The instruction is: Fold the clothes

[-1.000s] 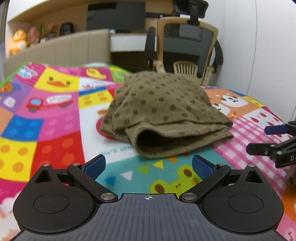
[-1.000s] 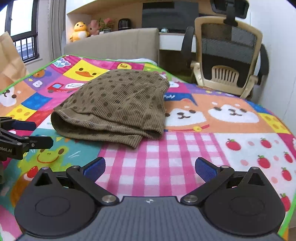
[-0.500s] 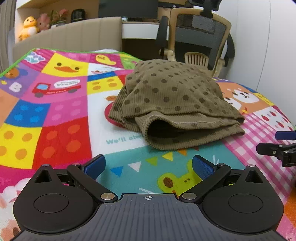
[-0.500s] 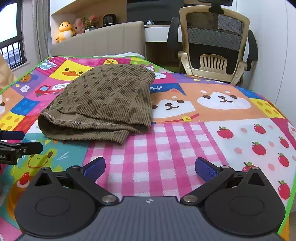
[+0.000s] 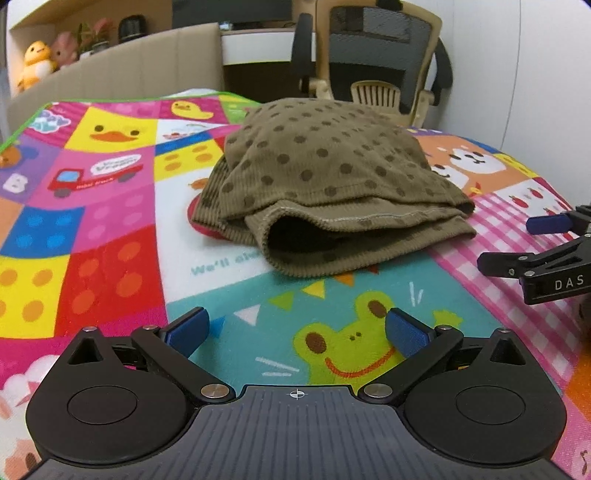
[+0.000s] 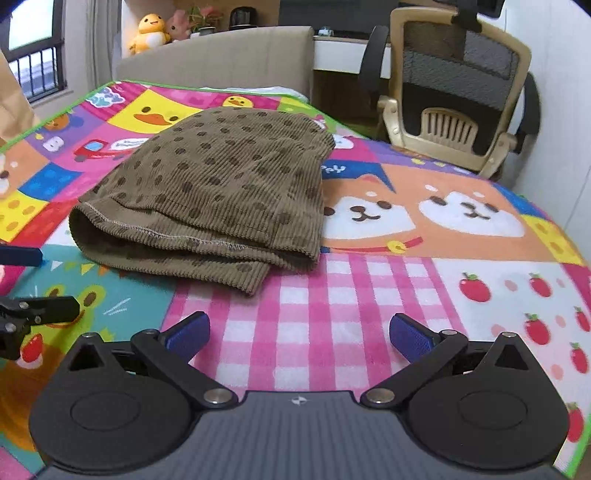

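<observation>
A brown corduroy garment with dark dots (image 5: 332, 184) lies folded in a thick stack on the colourful play mat (image 5: 110, 240), its open hem facing me. It also shows in the right wrist view (image 6: 221, 192). My left gripper (image 5: 295, 332) is open and empty, a short way in front of the garment's near edge. My right gripper (image 6: 299, 332) is open and empty, in front of the garment's right corner. The right gripper also shows at the right edge of the left wrist view (image 5: 535, 243), and the left gripper at the left edge of the right wrist view (image 6: 29, 280).
An office chair (image 6: 461, 92) stands beyond the far right side of the mat. A beige padded headboard (image 6: 221, 55) runs behind the mat, with plush toys (image 6: 151, 31) on a shelf above. A white wall (image 5: 535, 74) is at the right.
Both grippers have shifted slightly and sit closer to the garment, which looks larger now. The garment has not moved. Both grippers stay open.
</observation>
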Demonstrator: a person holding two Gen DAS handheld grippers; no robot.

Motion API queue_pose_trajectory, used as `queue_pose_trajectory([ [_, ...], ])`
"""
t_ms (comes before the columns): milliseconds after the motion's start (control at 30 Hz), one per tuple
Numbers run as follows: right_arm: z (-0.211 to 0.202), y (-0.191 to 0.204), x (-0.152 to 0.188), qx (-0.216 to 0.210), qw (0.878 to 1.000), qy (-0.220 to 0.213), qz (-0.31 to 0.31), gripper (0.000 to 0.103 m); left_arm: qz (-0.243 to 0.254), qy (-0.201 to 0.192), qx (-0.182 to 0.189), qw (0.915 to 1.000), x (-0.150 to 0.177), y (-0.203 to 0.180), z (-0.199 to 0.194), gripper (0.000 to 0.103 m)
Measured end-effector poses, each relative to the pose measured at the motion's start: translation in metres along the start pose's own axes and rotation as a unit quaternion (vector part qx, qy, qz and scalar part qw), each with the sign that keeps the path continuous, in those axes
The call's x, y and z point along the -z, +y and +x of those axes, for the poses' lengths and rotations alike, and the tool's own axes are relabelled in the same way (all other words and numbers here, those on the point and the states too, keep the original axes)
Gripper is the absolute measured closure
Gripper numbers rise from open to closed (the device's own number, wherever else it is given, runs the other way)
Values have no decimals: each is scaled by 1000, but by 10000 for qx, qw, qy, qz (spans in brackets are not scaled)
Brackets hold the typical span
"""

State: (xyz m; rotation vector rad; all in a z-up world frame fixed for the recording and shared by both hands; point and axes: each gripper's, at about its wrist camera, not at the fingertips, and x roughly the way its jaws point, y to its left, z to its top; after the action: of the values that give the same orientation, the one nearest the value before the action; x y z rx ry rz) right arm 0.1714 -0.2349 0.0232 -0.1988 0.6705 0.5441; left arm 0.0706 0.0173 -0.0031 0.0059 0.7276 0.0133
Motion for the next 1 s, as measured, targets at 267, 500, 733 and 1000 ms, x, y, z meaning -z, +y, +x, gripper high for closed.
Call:
queue_pose_trajectory([
  [267,3,-2,-1,-93,9999,0,40,0,-11,3,44,10000,-1,2,0,0],
  [500,3,-2,-1,-94,9999,1,51,0,-11,24,4,10000,-3,0,2,0],
  [733,4,-2,-2,-94,9999,-4,50,0,281,-133,-19,9995,-13,-11,14,0],
  [1000,2,-3,-1,-102,9999,0,59,0,227,-165,61,9996,-15,-7,21,0],
])
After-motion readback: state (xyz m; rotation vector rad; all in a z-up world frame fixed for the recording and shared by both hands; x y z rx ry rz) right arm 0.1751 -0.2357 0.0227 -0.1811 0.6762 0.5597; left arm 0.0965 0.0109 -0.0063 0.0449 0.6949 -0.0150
